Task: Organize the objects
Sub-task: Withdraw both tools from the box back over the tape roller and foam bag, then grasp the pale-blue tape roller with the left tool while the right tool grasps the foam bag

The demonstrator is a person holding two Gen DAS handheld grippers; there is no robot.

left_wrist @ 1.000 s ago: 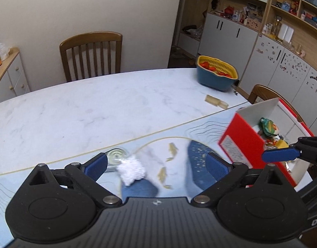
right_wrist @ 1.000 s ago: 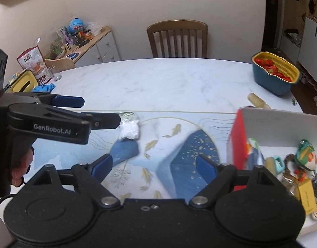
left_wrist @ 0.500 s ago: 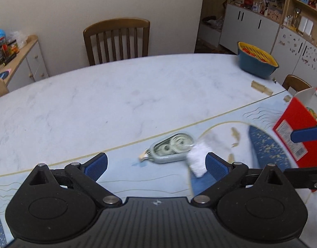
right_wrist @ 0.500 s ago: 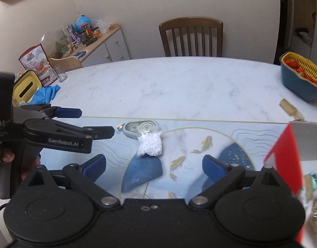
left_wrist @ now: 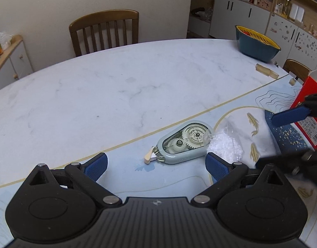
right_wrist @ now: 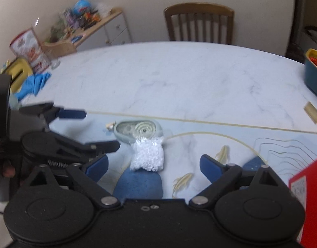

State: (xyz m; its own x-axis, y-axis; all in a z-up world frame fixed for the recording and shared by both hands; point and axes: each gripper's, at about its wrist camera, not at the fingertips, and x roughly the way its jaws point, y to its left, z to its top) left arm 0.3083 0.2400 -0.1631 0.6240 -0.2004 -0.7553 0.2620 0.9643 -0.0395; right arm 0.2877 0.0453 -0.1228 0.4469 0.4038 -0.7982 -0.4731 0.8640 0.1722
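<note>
1. You are holding the left gripper (left_wrist: 156,165) over the patterned mat (left_wrist: 179,177) on the table (left_wrist: 117,86), its fingers (left_wrist: 95,166) standing wide apart with nothing between the pads

2. You are bringing the right gripper (right_wrist: 154,166) in beside it; its jaws are closing slightly from a wide spread, and no object is sitting between its fingers (right_wrist: 210,166)

3. The correction tape dispenser (left_wrist: 184,142) is lying flat on the mat, just ahead of the left gripper and between the lines of its two fingers, not touching either

4. Its long axis is running slantwise across the left wrist view, nozzle end pointing toward the left finger, rounded end toward the upper right; the fingers are therefore facing its ends more than its flanks

5. The small bag of white pellets (right_wrist: 148,155) is touching the dispenser's rounded end and is lying straight ahead of the right gripper

6. Judgement: each gripper is lining up on its nearer object; the red box (left_wrist: 309,111) at the right looks the likely destination
</note>
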